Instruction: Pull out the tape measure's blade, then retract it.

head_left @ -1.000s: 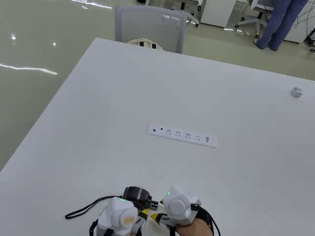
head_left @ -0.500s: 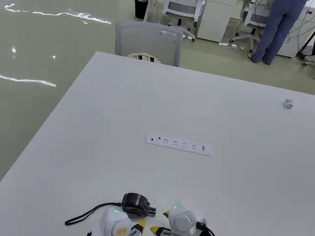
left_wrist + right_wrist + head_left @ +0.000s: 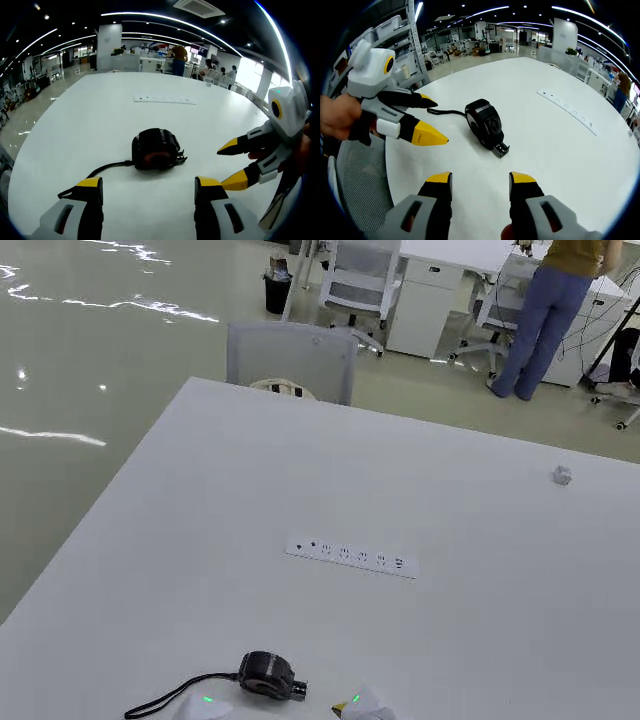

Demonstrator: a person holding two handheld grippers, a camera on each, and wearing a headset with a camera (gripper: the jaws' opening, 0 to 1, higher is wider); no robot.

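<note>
The white bench (image 3: 200, 540) takes up most of the head view. A grey chair (image 3: 290, 360) is pushed up to its far edge, and a person in blue trousers (image 3: 545, 310) stands well beyond it on the shiny floor. A white power strip (image 3: 351, 558) lies flat near the middle of the bench.

The left gripper (image 3: 148, 182) hangs just above the bench at its near edge. Its yellow-tipped jaws are spread wide and grip nothing. The right gripper (image 3: 480, 176) is close beside it, and its jaws are also spread and empty. In the left gripper view the right gripper (image 3: 223, 169) comes in from the right, with both tips aimed at the tape measure and short of touching it.

The black tape measure (image 3: 266, 675) rests on the bench just ahead of both grippers, between their lines of reach and touching neither. Its blade is wound in, and the end hook (image 3: 501, 148) sits at the case mouth. A thin black wrist strap (image 3: 165, 695) trails from the case along the bench. A small crumpled silvery ball (image 3: 562, 475) lies far off towards the right side of the bench.
</note>
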